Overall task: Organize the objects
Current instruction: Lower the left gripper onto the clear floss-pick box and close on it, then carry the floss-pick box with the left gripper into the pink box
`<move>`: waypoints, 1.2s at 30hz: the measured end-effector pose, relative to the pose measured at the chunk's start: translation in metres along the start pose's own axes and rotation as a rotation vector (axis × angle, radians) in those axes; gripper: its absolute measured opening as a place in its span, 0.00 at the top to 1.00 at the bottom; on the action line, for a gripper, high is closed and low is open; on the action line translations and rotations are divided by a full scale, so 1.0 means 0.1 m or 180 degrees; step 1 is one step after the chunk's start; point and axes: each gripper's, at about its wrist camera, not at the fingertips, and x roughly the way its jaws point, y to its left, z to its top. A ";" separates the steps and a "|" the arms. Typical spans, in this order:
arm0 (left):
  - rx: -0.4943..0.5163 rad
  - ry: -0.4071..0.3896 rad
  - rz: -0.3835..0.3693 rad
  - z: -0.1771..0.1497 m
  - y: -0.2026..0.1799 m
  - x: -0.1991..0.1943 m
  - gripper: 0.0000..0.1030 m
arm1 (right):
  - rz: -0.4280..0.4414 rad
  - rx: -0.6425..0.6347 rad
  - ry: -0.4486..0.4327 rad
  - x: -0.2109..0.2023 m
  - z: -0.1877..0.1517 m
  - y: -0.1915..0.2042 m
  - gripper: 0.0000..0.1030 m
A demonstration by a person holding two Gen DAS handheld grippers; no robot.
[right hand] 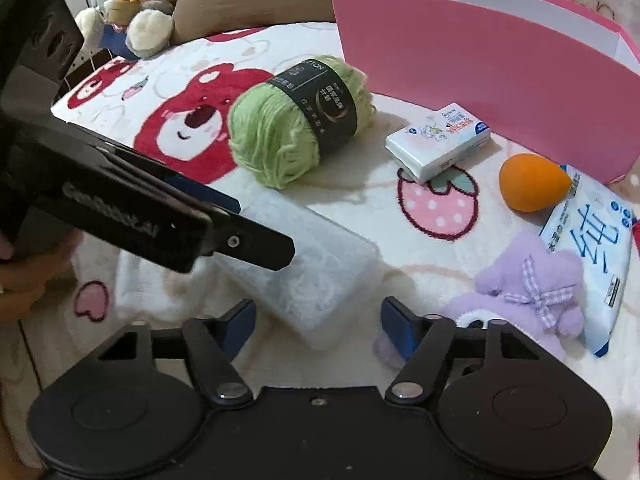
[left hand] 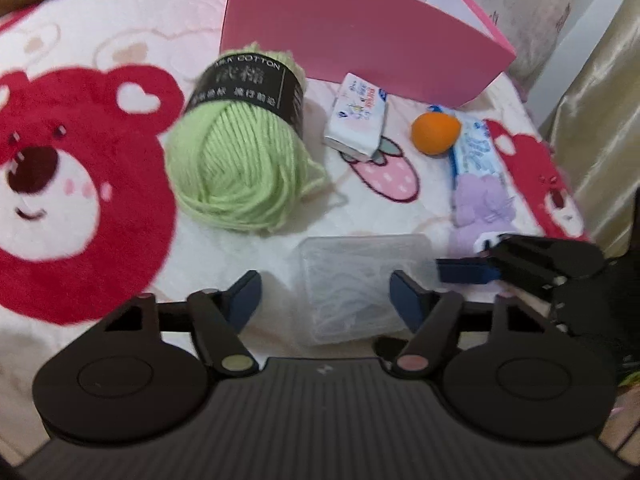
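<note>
1. Blanket (left hand: pixel 132 52) with red bear prints is seen under everything in the left wrist view. A clear plastic box (left hand: pixel 360 280) lies between the blue pads of the left gripper (left hand: pixel 326 300); the right pad sits at the box's edge, the left pad stands clear of it, so the jaws are read as part-open, no grip shown.
2. Further out, a green yarn ball (left hand: pixel 236 160) with a black label is parked in front of a pink box (left hand: pixel 352 28). A small tissue pack (left hand: pixel 358 118), an orange egg-shaped sponge (left hand: pixel 436 134), a wet-wipe pack (left hand: pixel 478 152) and a purple plush (left hand: pixel 480 204) are spread to the right.
3. The right gripper (left hand: pixel 468 270) is poking in from the right edge, near the clear box.
4. In the right wrist view, the right gripper (right hand: pixel 318 326) is held over the near corner of the clear plastic box (right hand: pixel 320 280). Its pads are apart and nothing is clamped.
5. The left gripper (right hand: pixel 256 236) is seen reaching in from the left over the same box, whether touching it cannot be told.
6. Plush toys (right hand: pixel 140 12) are piled at the far left corner.
</note>
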 end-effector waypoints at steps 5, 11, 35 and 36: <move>-0.0268 0.0102 -0.0202 -0.04 0.04 0.09 0.39 | -0.0076 -0.0095 0.0037 0.03 0.00 0.04 0.33; -0.0193 0.0033 -0.0098 -0.05 -0.08 0.10 0.39 | -0.0129 -0.0161 -0.0020 0.05 -0.01 0.09 0.33; 0.0357 -0.0214 -0.0159 0.29 -0.75 -0.62 0.40 | -0.0516 -0.0210 -0.0467 -0.85 0.25 0.19 0.33; 0.0368 -0.0209 -0.0164 0.32 -0.78 -0.66 0.40 | -0.0539 -0.0211 -0.0466 -0.89 0.27 0.19 0.34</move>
